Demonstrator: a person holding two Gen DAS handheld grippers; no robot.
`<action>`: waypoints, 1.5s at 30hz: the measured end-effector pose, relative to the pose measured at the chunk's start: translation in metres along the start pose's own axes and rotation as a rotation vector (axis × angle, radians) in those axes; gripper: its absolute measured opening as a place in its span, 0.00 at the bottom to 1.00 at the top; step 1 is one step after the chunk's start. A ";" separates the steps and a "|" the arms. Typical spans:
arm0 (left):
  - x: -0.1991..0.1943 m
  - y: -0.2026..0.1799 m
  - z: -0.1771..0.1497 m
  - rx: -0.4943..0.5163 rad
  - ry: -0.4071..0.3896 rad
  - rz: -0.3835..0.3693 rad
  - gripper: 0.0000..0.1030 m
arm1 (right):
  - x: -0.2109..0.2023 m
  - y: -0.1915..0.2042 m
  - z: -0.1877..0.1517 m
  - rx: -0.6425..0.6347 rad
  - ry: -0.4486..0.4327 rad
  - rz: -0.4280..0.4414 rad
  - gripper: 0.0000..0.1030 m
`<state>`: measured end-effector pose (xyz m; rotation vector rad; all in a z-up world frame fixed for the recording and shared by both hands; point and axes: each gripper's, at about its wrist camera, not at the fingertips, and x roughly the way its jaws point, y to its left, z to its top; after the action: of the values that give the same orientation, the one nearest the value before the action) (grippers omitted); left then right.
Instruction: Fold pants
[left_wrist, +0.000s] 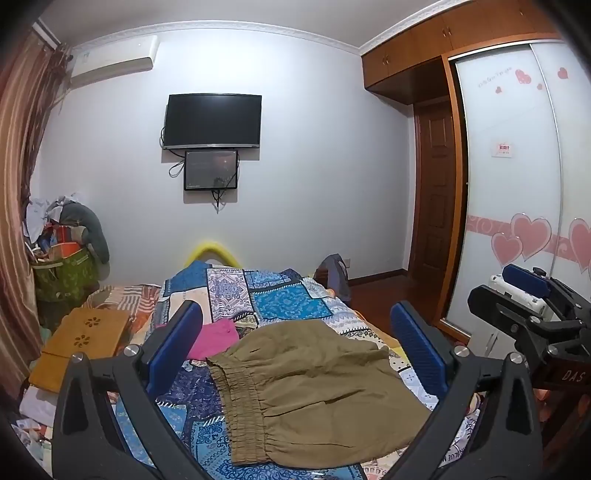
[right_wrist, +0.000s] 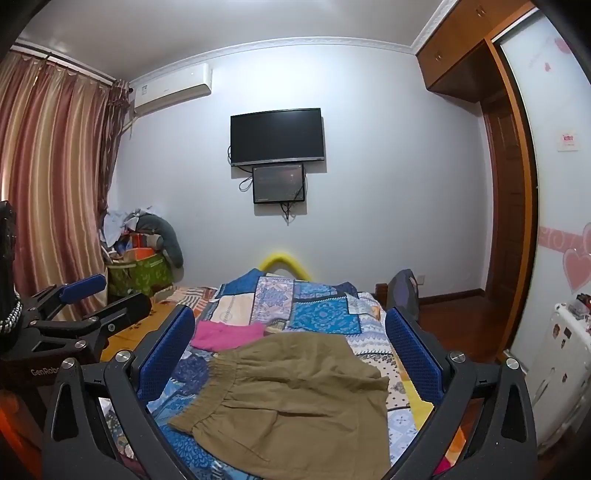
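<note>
Olive-brown pants (left_wrist: 314, 391) lie folded on the patchwork bedspread (left_wrist: 280, 295), elastic waistband to the left. They also show in the right wrist view (right_wrist: 295, 398). My left gripper (left_wrist: 295, 332) is open and empty, held above the pants with its blue fingers (left_wrist: 177, 343) apart. My right gripper (right_wrist: 291, 332) is open and empty above the pants too. The right gripper shows at the right edge of the left wrist view (left_wrist: 524, 291); the left gripper shows at the left of the right wrist view (right_wrist: 107, 295).
A pink garment (left_wrist: 218, 338) lies on the bed beyond the pants. A wooden lap table (left_wrist: 81, 339) sits left of the bed. A green basket (left_wrist: 62, 273) of clutter stands by the curtain. A wardrobe (left_wrist: 517, 166) is to the right.
</note>
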<state>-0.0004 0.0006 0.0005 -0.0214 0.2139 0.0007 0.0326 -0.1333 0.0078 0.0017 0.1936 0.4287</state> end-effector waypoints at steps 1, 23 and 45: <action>0.000 0.000 0.000 0.001 0.000 -0.001 1.00 | -0.001 0.000 -0.001 0.000 -0.001 0.000 1.00; 0.002 -0.001 0.002 -0.001 -0.002 -0.005 1.00 | 0.000 -0.004 0.000 0.004 0.001 -0.004 1.00; 0.009 -0.001 0.003 -0.005 0.016 -0.009 1.00 | 0.007 -0.008 -0.003 0.013 0.013 -0.009 1.00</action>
<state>0.0088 -0.0006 0.0014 -0.0275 0.2302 -0.0078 0.0414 -0.1374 0.0033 0.0108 0.2094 0.4190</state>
